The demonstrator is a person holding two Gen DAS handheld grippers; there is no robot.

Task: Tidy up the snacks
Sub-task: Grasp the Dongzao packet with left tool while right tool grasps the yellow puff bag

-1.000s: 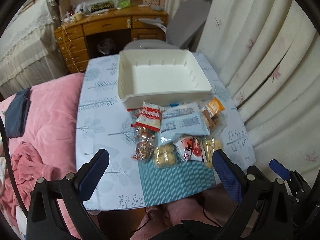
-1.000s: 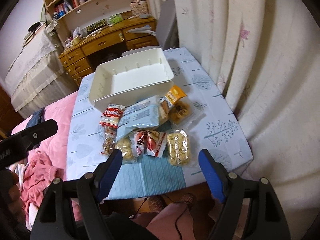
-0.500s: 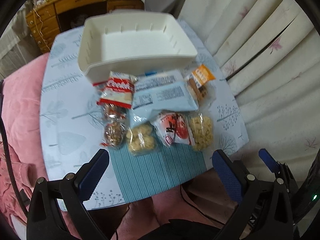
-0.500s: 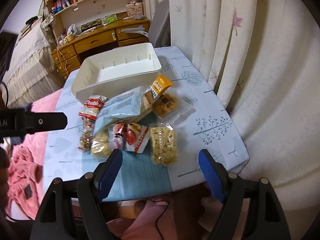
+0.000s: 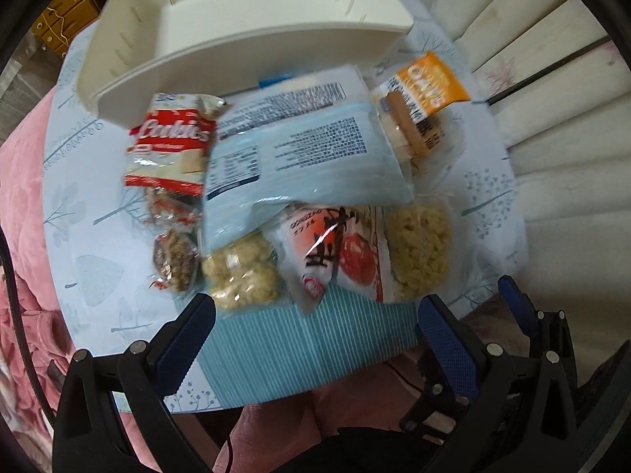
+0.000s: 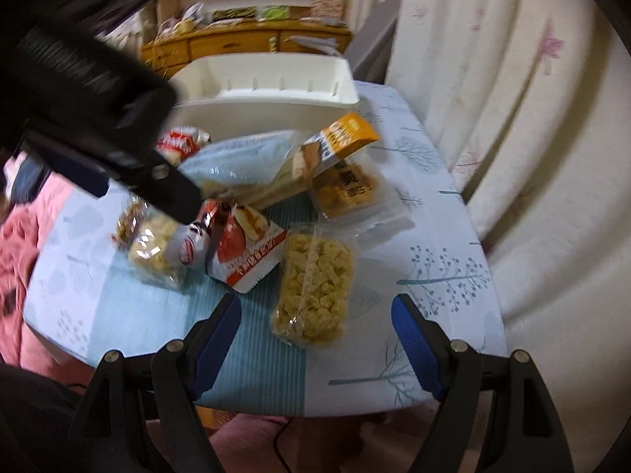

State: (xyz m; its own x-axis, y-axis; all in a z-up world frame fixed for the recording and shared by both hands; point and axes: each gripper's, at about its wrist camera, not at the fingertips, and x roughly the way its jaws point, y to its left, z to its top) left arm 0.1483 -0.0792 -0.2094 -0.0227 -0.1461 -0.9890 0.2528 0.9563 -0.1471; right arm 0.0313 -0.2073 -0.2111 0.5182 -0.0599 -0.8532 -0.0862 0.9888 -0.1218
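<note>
Several snack packs lie on the small table in front of an empty white bin (image 5: 252,27), which also shows in the right wrist view (image 6: 272,82). They include a red cookie bag (image 5: 169,149), a large pale blue pack (image 5: 299,157), an orange oat pack (image 5: 430,90), a red and white pack (image 5: 335,252) and clear bags of yellow puffs (image 5: 418,252) (image 6: 315,287). My left gripper (image 5: 315,339) is open, low over the packs' near edge. My right gripper (image 6: 315,339) is open just before the yellow puff bag. The left gripper's body (image 6: 98,110) crosses the right wrist view.
The table (image 5: 98,236) has a pale leaf-print cloth with a teal striped centre. White curtains (image 6: 512,98) hang close on the right. A pink blanket (image 5: 19,197) lies to the left. A wooden desk (image 6: 244,43) and grey chair stand behind the bin.
Both grippers have moved forward and down toward the snacks. The left gripper now crosses into the right wrist view over the packs. Both stay open.
</note>
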